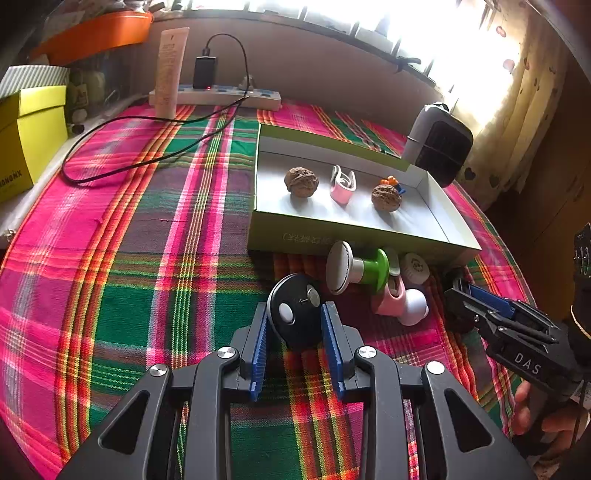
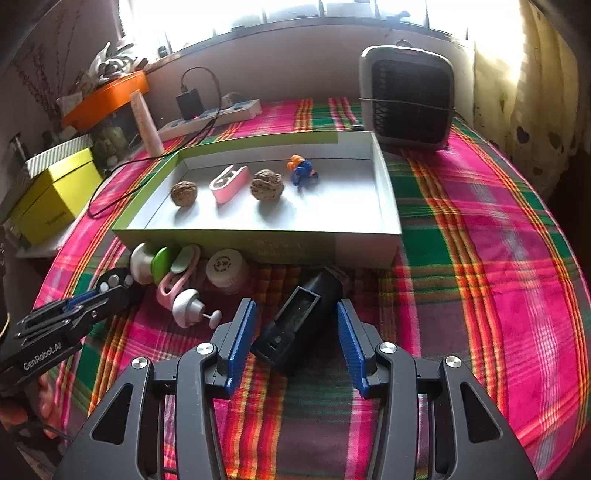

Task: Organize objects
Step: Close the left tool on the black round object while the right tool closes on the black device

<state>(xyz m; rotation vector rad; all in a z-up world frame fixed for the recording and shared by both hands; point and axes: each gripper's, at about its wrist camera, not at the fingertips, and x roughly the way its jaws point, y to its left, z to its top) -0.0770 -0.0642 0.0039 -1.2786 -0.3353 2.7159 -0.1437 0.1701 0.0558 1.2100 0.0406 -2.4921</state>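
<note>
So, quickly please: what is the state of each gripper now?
Left gripper: closed on the black round disc.
Right gripper: open; the black case lies between its fingers, not gripped.

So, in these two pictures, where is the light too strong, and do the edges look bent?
Left wrist view: the window is blown out white, the table edge bows, and the walnuts cast soft shadows in the box. Right wrist view: the same glare above the heater; the plaid cloth curves strongly toward the frame edges.

Left gripper (image 1: 295, 314) fingers narrowly spaced; right gripper (image 2: 297, 314) fingers spread wide.
</note>
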